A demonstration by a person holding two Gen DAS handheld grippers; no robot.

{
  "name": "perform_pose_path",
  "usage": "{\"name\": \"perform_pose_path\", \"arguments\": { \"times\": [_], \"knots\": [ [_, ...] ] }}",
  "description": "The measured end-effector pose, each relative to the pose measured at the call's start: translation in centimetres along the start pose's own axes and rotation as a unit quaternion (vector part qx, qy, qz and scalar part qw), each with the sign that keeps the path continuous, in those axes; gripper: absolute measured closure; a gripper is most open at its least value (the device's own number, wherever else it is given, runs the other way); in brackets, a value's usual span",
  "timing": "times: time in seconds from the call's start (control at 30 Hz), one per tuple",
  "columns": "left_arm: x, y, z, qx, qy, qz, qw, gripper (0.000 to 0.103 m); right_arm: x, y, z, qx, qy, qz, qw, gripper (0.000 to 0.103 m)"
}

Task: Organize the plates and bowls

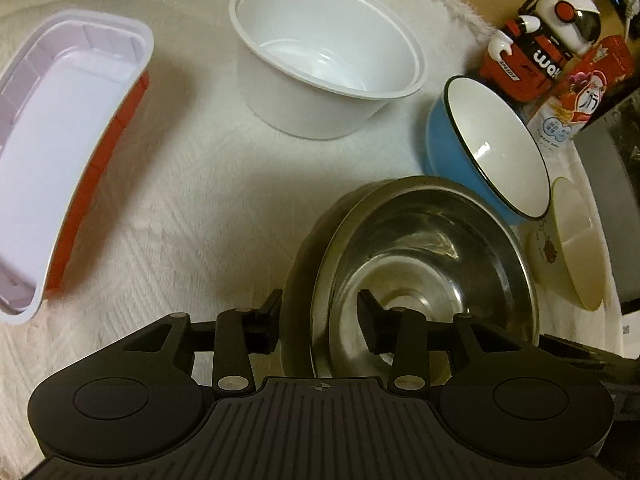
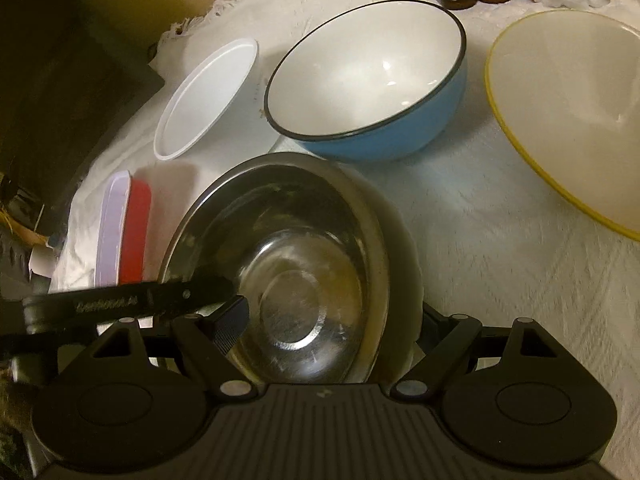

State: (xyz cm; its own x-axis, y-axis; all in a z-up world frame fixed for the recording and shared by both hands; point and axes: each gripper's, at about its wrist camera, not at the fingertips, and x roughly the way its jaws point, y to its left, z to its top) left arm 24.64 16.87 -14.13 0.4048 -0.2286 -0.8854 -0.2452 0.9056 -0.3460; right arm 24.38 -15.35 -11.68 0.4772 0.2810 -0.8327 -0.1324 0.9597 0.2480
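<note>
A steel bowl [image 1: 424,264] [image 2: 296,264] sits in a white plate [image 2: 406,240] on the white cloth. My left gripper [image 1: 318,312] straddles the near rim, one finger outside the plate's edge [image 1: 296,280] and one inside the bowl; its pads stand off the rim, so it is open. The right gripper [image 2: 334,312] is spread wide, open, with its left finger inside the bowl and its right finger past the plate's outer edge. A blue bowl [image 1: 480,148] [image 2: 368,80] with a white inside stands just behind. The left gripper's finger [image 2: 132,304] crosses the right wrist view.
A round white plastic tub [image 1: 328,64] [image 2: 204,100] and a white-and-red rectangular tray [image 1: 60,152] [image 2: 124,228] lie on the cloth. A cream bowl with a yellow rim [image 1: 572,248] [image 2: 572,112] is beside the blue bowl. A toy bottle [image 1: 552,36] and a packet [image 1: 572,104] stand at the back.
</note>
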Motion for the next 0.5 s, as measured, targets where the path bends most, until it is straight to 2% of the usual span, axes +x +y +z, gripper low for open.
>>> {"name": "perform_pose_path", "arguments": {
  "times": [0.1,0.17,0.27,0.37,0.43,0.5],
  "knots": [
    [-0.2,1.0,-0.3,-0.019,-0.002,-0.016,0.9997,0.066,0.3,0.5,-0.1,-0.013,-0.004,-0.009,1.000,0.017],
    [-1.0,1.5,-0.5,-0.019,-0.017,-0.022,0.9994,0.069,0.3,0.8,0.0,-0.023,-0.004,-0.013,1.000,0.017],
    [-2.8,1.1,-0.5,-0.007,-0.056,-0.011,0.9983,0.069,-0.4,1.8,-0.1,-0.055,-0.028,-0.035,0.997,0.018],
    [-5.1,-0.3,0.2,0.004,-0.112,0.005,0.9937,0.069,-2.8,2.6,0.1,-0.107,-0.058,-0.055,0.991,0.018],
    [-6.4,-1.9,0.8,0.013,-0.138,-0.014,0.9902,0.069,-4.5,2.6,0.4,-0.132,-0.069,-0.060,0.987,0.018],
    [-7.2,-3.9,1.1,0.030,-0.153,-0.049,0.9867,0.069,-6.2,2.5,1.2,-0.148,-0.086,-0.065,0.983,0.018]
  ]
}}
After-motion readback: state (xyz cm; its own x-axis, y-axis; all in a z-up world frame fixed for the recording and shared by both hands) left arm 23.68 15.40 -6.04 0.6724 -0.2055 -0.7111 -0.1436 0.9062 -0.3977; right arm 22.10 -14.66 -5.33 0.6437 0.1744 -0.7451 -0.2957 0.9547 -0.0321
